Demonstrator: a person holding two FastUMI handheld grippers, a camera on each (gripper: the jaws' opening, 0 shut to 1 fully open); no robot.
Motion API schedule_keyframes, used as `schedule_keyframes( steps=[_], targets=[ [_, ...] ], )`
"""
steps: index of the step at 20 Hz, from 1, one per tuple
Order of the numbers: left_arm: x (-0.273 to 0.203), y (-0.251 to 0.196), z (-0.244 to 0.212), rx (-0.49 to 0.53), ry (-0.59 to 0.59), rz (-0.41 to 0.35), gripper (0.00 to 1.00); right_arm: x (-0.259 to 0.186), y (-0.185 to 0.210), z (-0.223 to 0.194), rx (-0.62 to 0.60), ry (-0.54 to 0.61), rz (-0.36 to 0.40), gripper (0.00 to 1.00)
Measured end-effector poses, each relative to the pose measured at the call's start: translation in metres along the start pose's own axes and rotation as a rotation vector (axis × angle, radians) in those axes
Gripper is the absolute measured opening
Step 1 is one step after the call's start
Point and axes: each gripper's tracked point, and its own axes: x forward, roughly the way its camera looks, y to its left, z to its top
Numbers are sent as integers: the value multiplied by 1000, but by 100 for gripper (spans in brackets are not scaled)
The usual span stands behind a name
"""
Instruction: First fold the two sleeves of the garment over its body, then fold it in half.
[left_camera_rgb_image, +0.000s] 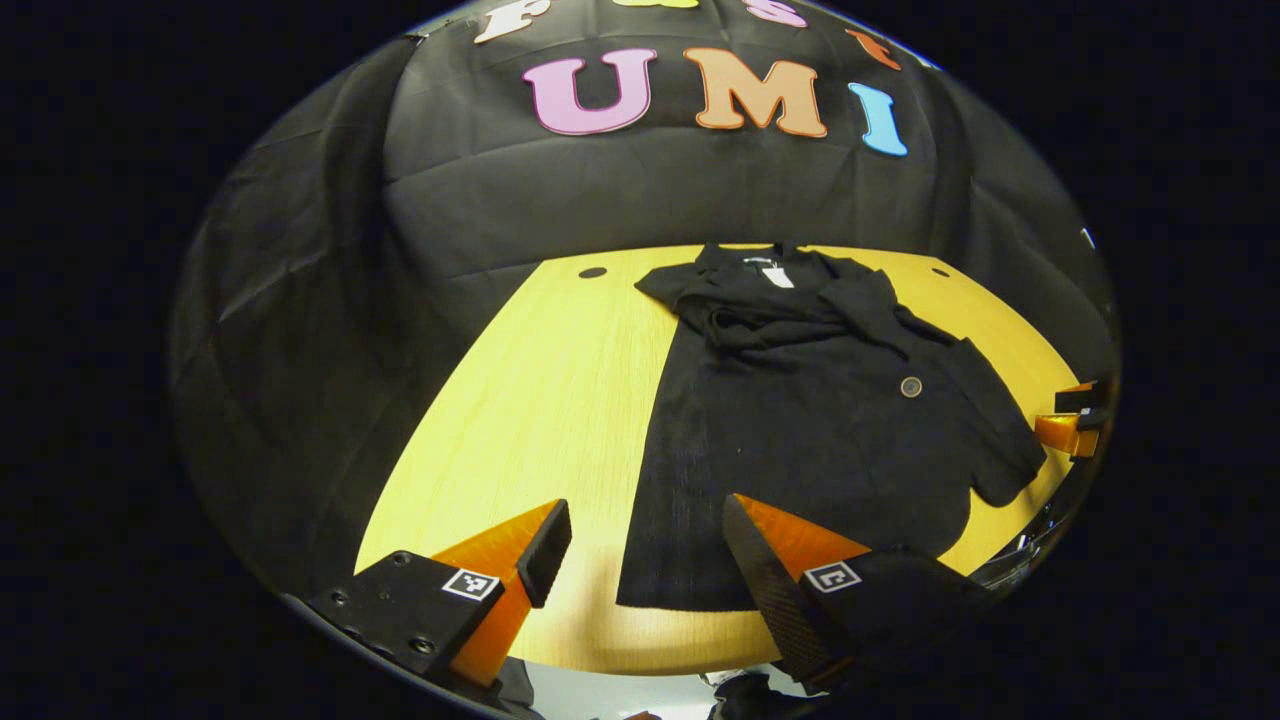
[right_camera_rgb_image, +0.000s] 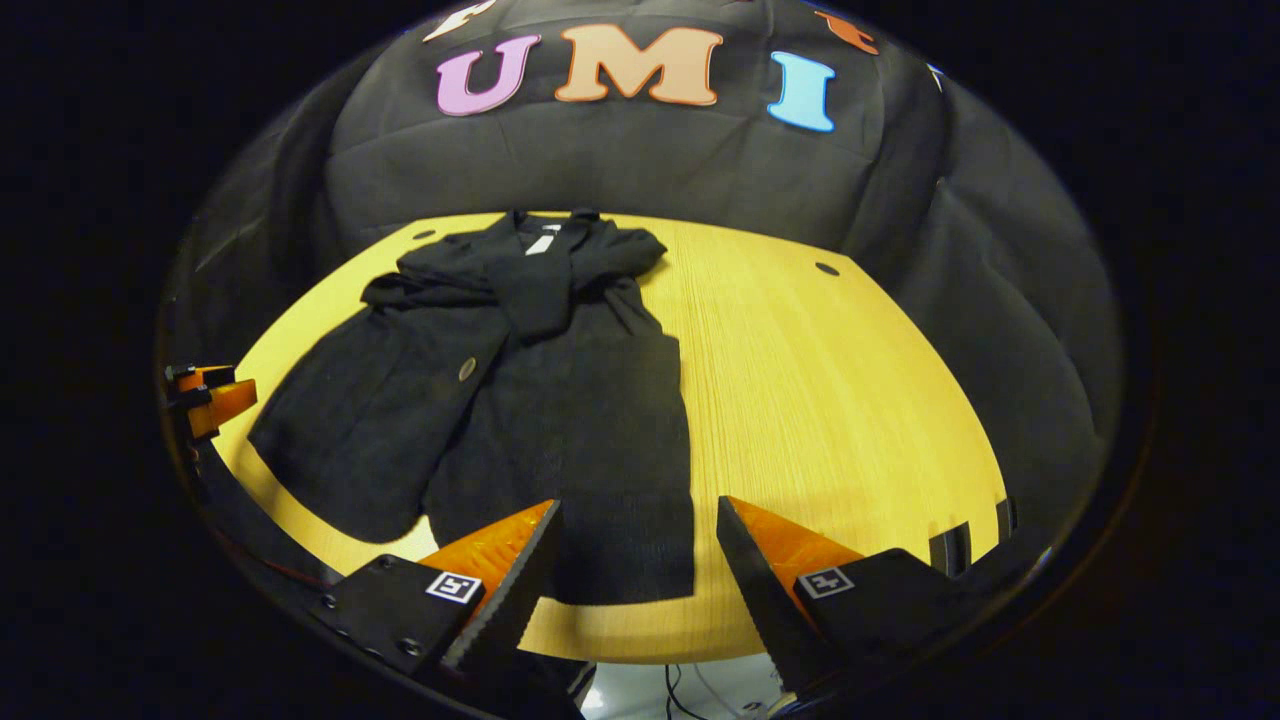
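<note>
A black jacket (left_camera_rgb_image: 800, 420) lies flat on the yellow table (left_camera_rgb_image: 540, 400), collar and white label at the far end. Both sleeves lie bunched across its chest (left_camera_rgb_image: 770, 325). One front panel with a round button (left_camera_rgb_image: 910, 386) flares out to the right. My left gripper (left_camera_rgb_image: 645, 540) hovers open over the hem's left corner, near the table's front edge. In the right gripper view the jacket (right_camera_rgb_image: 560, 400) fills the table's left half, and my right gripper (right_camera_rgb_image: 638, 530) stands open above the hem's right corner. Each gripper appears at the other view's edge (left_camera_rgb_image: 1070, 420), (right_camera_rgb_image: 210, 395).
The table (right_camera_rgb_image: 830, 400) has small dark holes near its far corners (left_camera_rgb_image: 592, 272), (right_camera_rgb_image: 826, 268). Black cloth walls close in the back and sides. Bare wood stretches left of the jacket in the left gripper view and right of it in the right gripper view.
</note>
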Motion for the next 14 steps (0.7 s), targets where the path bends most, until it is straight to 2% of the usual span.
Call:
schedule_keyframes(
  steps=[4,9,10,13,14],
  targets=[
    [5,-4,-20,5,47,-23,95,13,-1,-30,-12,102,-9,99],
    [10,-6,-44,-1,105,-35,95,15,0,-31,21,125,37,97],
    [9,-6,-51,-2,116,-35,95,15,1,-33,43,132,49,94],
    [11,-8,-51,-27,103,-44,95,17,3,-36,97,139,71,92],
    [11,-12,-50,-45,93,-68,95,17,3,-36,98,132,72,90]
  ],
)
